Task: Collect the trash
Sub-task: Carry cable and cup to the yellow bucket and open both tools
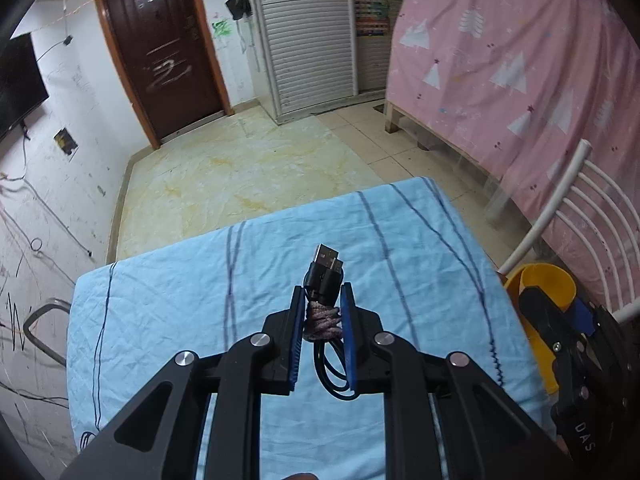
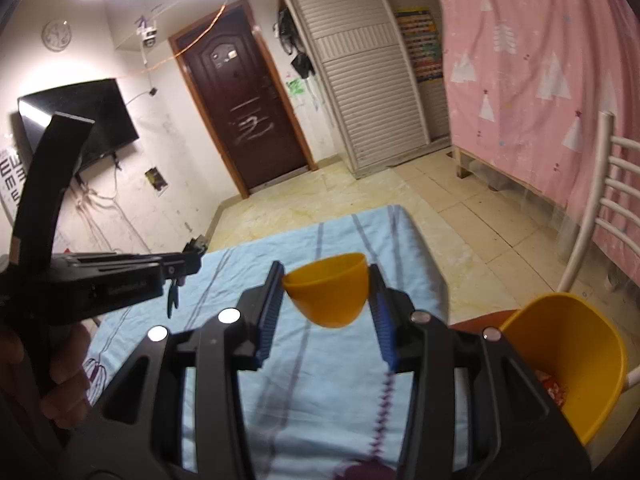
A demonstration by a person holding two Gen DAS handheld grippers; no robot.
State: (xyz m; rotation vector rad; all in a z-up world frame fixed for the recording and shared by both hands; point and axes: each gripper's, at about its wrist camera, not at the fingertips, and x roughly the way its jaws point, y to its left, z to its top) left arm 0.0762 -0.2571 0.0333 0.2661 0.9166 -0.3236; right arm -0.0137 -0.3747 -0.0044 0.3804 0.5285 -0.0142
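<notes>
While the left tool is closed on a bundled cable, it hangs above the table. The right tool grips a small orange cup. An orange bin stands at 4 o'clock.

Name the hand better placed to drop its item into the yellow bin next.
Right. Its tongs hold the small yellow cup just beside the yellow bin on the chair. The left tongs, gripping the bundled USB cable, sit farther away over the blue-covered table.
</notes>
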